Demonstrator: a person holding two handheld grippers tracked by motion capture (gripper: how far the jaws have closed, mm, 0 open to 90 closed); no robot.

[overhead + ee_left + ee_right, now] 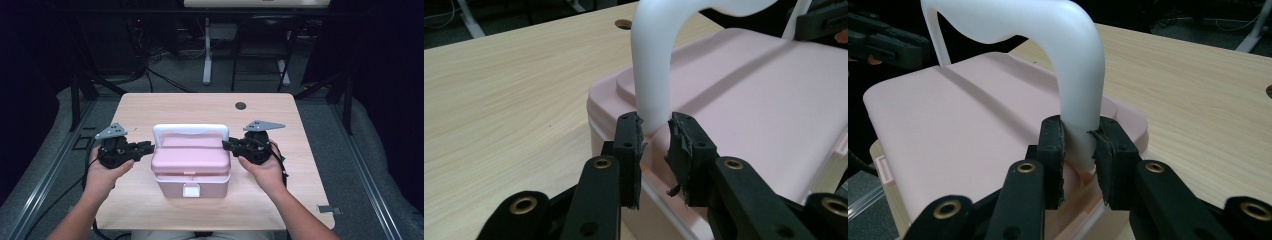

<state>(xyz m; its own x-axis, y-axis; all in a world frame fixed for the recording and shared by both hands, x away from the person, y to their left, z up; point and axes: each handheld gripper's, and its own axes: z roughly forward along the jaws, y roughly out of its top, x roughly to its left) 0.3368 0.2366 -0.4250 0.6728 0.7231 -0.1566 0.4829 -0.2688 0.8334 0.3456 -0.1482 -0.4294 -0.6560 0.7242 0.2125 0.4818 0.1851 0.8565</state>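
Note:
A pink box point(190, 162) with a closed lid and a white carry handle point(190, 129) stands mid-table, its white latch point(191, 190) facing the person. My left gripper point(150, 147) is at the handle's left foot, and in the left gripper view its jaws point(655, 132) pinch the white handle point(651, 75) just above the lid point(749, 95). On the other side, my right gripper point(226, 145) holds the right foot; its own view shows the gripper point(1079, 137) shut on the handle point(1075, 75). The handle stands upright over the lid point(958, 130).
The box rests on a light wooden table point(145, 110) with a round cable hole point(241, 105) at the back. Another desk's legs point(207, 50) and cables stand on the dark floor beyond. A metal clip point(327, 209) lies at the table's front right corner.

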